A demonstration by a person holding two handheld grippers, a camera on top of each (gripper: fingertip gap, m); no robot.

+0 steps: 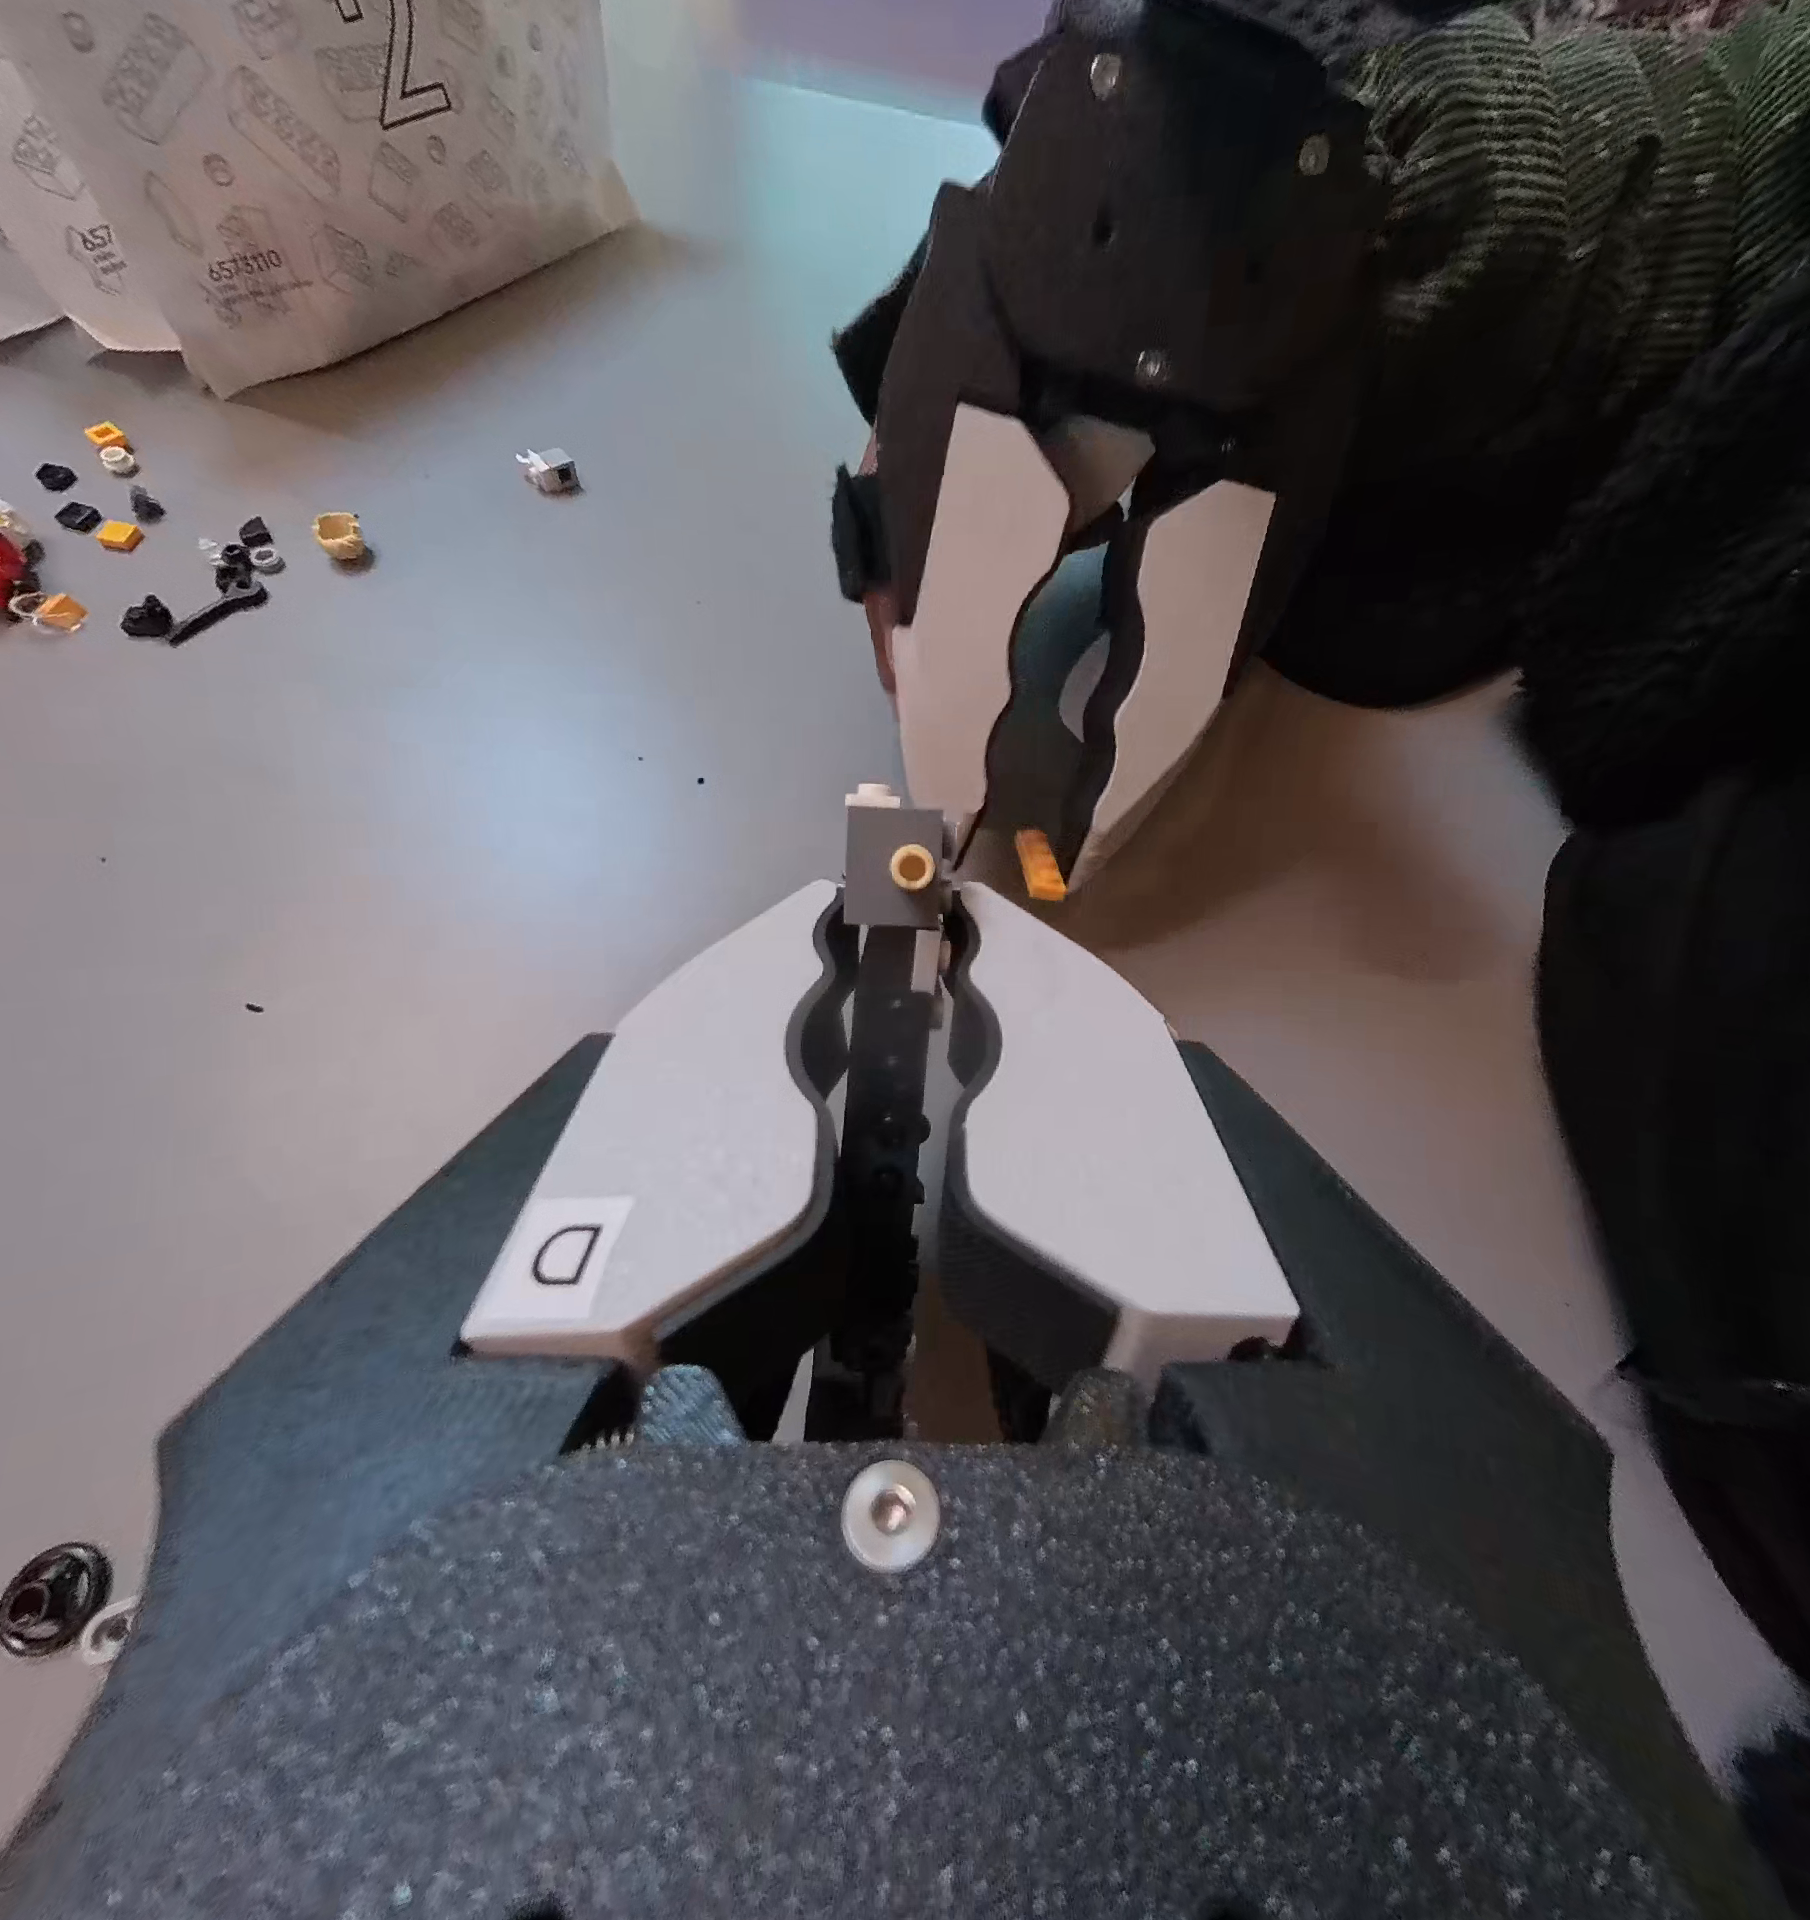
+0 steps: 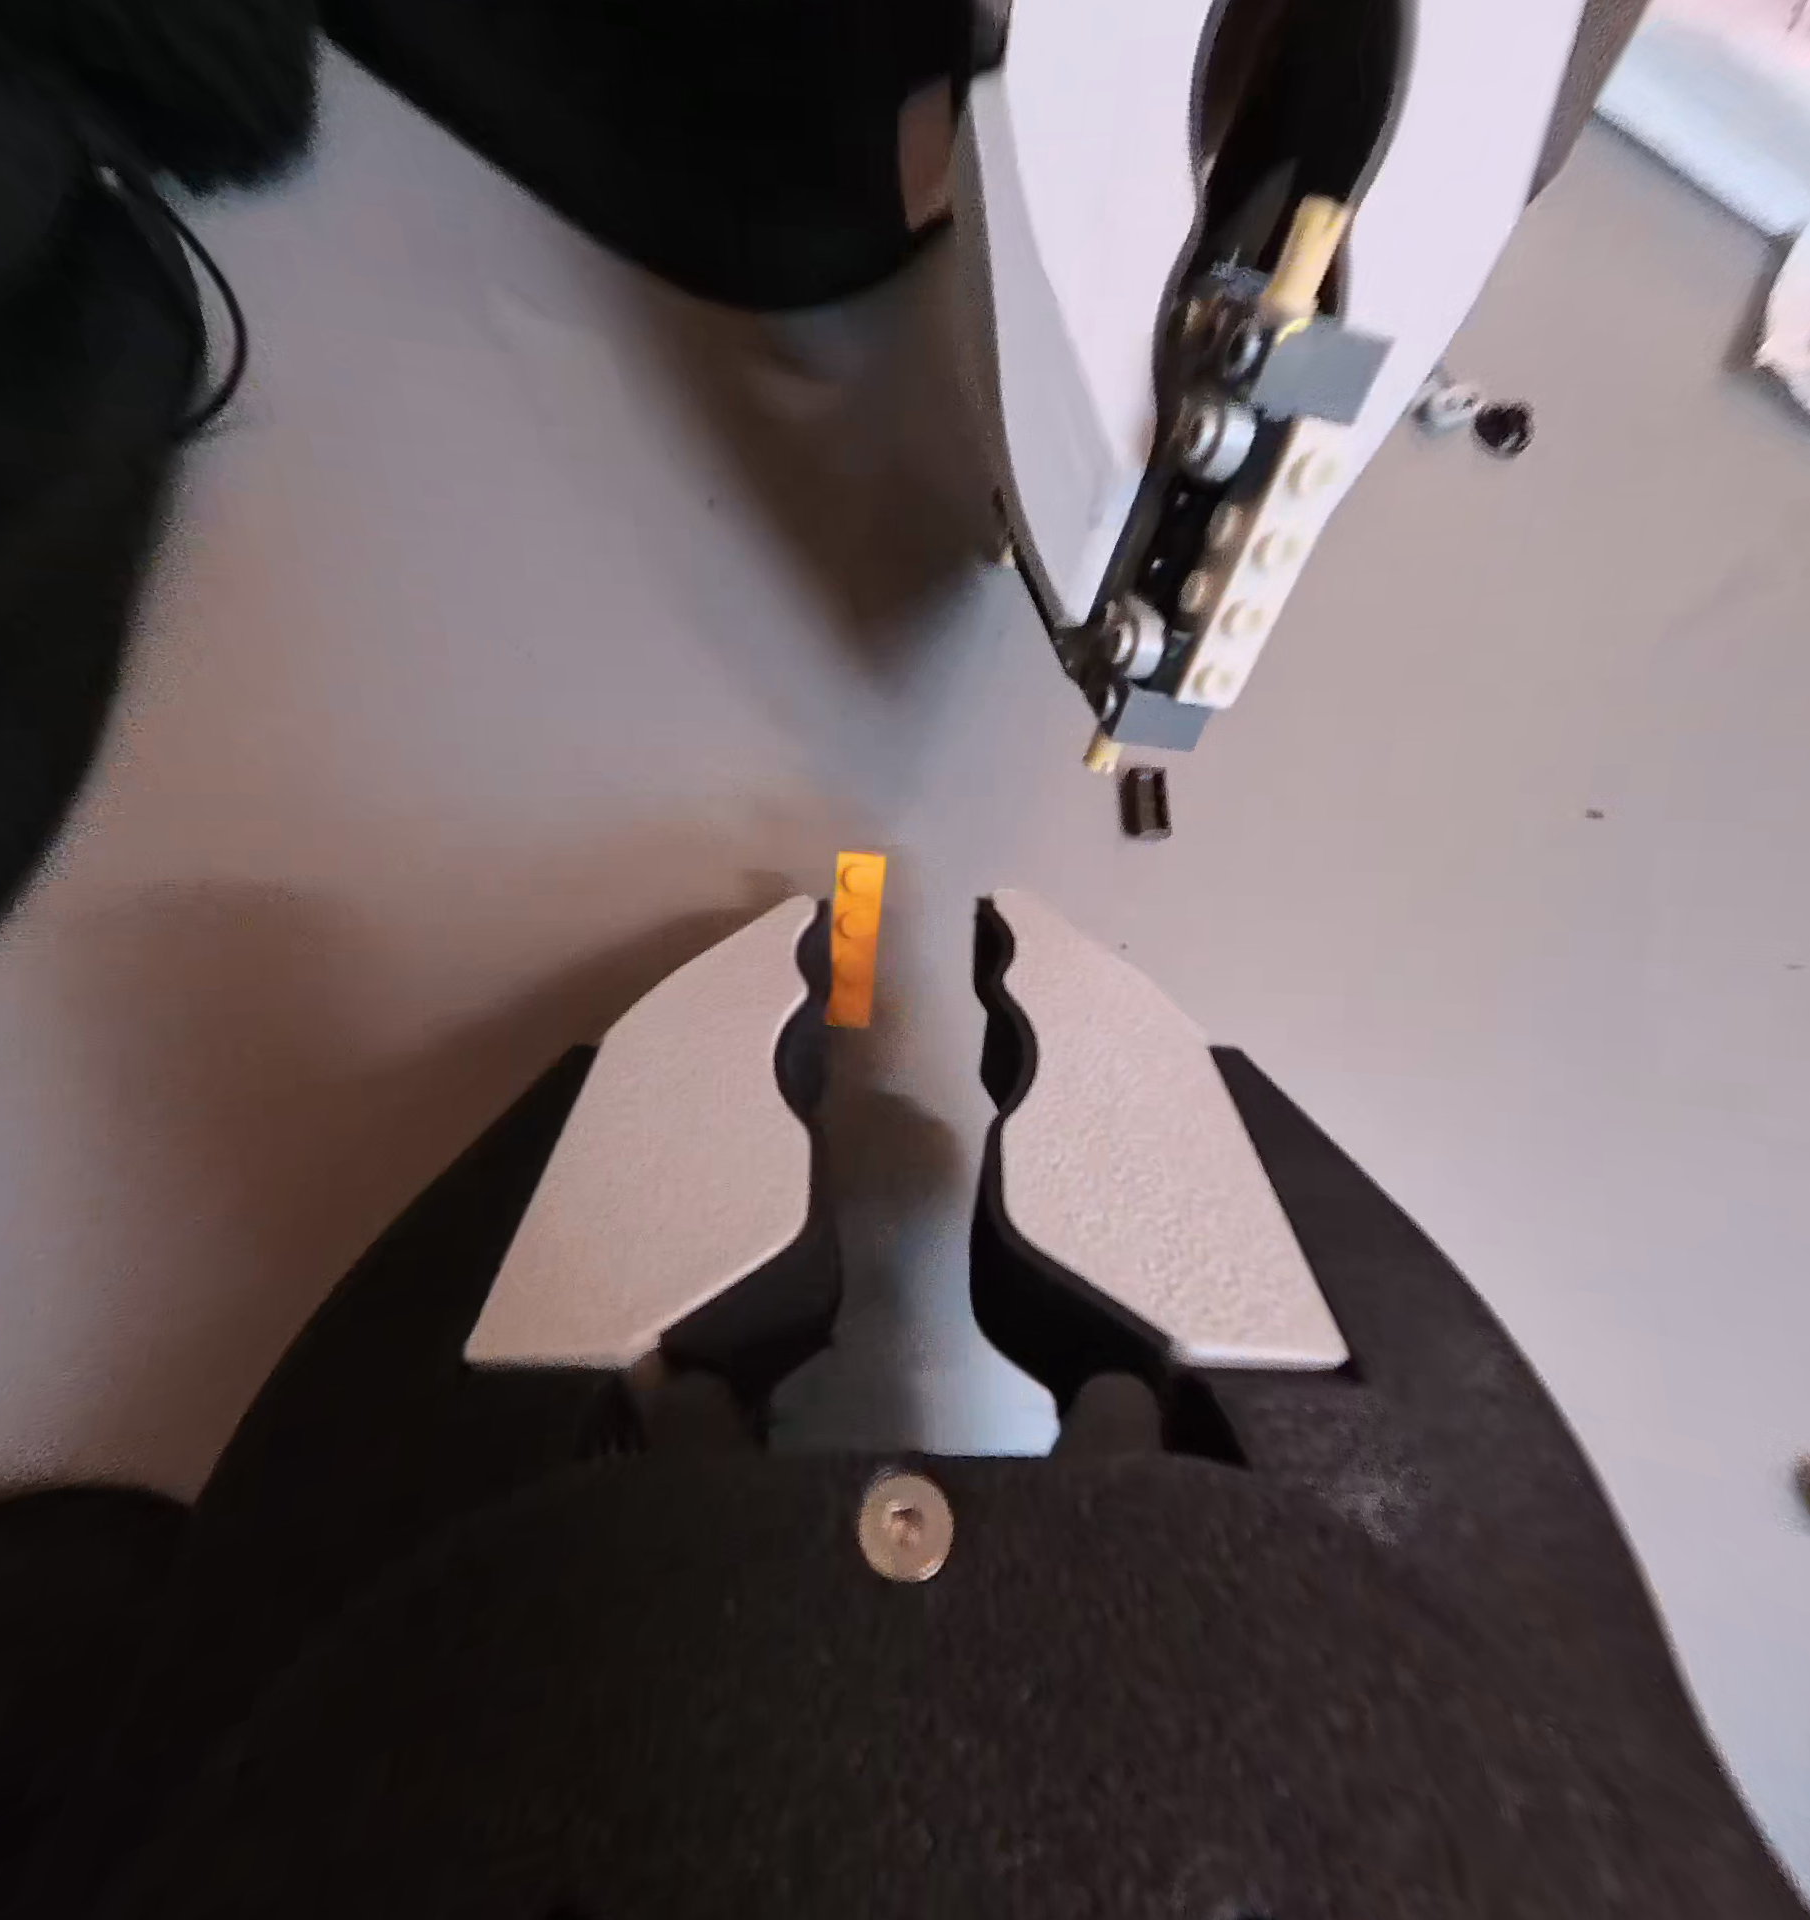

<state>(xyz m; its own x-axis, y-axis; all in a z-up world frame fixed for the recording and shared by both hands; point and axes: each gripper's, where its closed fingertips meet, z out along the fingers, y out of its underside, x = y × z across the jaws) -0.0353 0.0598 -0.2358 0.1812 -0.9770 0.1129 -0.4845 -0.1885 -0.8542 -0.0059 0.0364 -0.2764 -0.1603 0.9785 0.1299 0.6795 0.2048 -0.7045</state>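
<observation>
We are looking along the left tongs (image 1: 896, 914), which are clenching a long brick build (image 1: 885, 1049); its grey block (image 1: 896, 871) with a tan peg is sticking out past the tips. Only the right view is showing us the build's side (image 2: 1207, 540): white studded bricks, round grey knobs, a second grey block. The right tongs (image 2: 896, 914) are standing released. An orange plate (image 2: 852, 940) is lying along the inner edge of their left finger (image 2: 693, 1122), a clear gap to the other. The left view is showing that plate (image 1: 1041, 864) at the right tongs' tips (image 1: 1031, 831). A dark piece (image 2: 1146, 802) just beyond the build is appearing only in the right view; loose bits (image 1: 132, 540) and a paper bag (image 1: 288, 177), far left, only in the left view.
</observation>
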